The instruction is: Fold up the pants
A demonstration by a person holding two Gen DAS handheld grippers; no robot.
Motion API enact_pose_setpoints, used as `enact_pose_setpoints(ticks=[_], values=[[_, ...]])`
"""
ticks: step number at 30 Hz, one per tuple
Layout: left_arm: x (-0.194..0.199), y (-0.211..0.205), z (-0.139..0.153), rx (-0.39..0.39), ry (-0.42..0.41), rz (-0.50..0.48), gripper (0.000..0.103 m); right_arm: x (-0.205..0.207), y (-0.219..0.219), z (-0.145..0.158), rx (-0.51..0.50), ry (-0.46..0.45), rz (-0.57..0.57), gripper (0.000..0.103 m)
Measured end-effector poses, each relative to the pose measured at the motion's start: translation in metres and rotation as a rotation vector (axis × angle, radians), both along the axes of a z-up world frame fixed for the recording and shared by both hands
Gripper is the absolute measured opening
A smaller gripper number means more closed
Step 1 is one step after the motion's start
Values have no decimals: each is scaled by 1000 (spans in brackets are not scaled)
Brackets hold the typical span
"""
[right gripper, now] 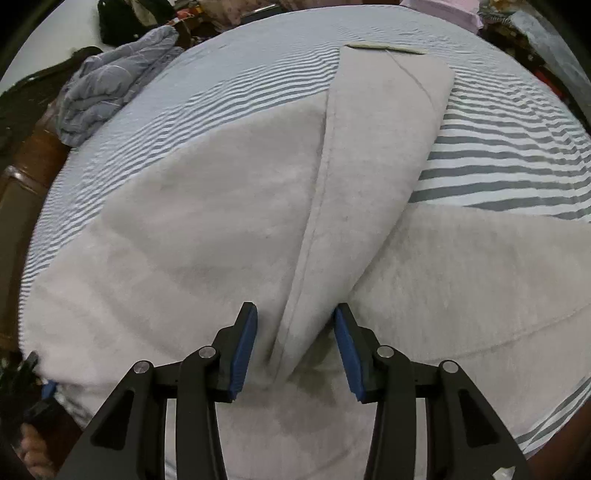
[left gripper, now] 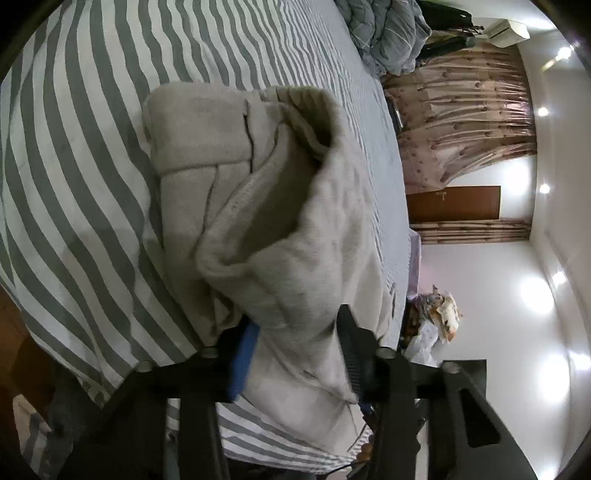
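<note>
On the striped bed [right gripper: 517,155], the left gripper [left gripper: 295,354] pinches the beige fleece pants [right gripper: 221,221] while the right gripper's [right gripper: 295,347] fingers stand half-open astride a ridge, which may slip and skew the fold.

striped bed [right gripper: 517,155], beige pants [right gripper: 229,206], grey quilt [right gripper: 110,85]

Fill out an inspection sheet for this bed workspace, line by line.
Surface: bed with striped sheet, rumpled.
Job's things: beige pants, partly folded, one raised crease down the middle.
Clutter: grey quilt bunched at the far corner.
Grippers: left gripper shut on a lifted fold of the pants; right gripper open, astride the crease, pads not touching.
Cables: nothing seen.
Surroundings: patterned curtain, brown door, wall air conditioner, ceiling spotlights on.
</note>
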State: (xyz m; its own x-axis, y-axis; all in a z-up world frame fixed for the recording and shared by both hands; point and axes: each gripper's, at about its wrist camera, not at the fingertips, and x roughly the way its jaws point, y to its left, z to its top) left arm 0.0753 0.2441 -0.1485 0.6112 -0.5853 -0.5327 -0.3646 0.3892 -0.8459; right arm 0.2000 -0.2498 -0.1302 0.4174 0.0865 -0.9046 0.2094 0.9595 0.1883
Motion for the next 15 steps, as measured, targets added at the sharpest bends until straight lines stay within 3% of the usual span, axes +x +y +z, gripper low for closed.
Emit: enact_pose_setpoints(ticks=[2,3,4,7,9,15], values=[[0,2,0,-9,-1,4,34,6,1,-1,-14,1,-4,39],[0,2,2,-5,-8,7,33,9,0,-1,-25,-1,-9,32],[1,2,4,10,-7,11,32,11,-2,-1,-31,1,-11,18],[5,-2,10,57,-7,23,28,18,-8,-2,-25,17,-6,8],[7,-4,15,103,-5,25,25,19,-11,0,-22,12,4,7],[27,3,47,144,-26,3,22,7,-13,30,1,-59,23,6]])
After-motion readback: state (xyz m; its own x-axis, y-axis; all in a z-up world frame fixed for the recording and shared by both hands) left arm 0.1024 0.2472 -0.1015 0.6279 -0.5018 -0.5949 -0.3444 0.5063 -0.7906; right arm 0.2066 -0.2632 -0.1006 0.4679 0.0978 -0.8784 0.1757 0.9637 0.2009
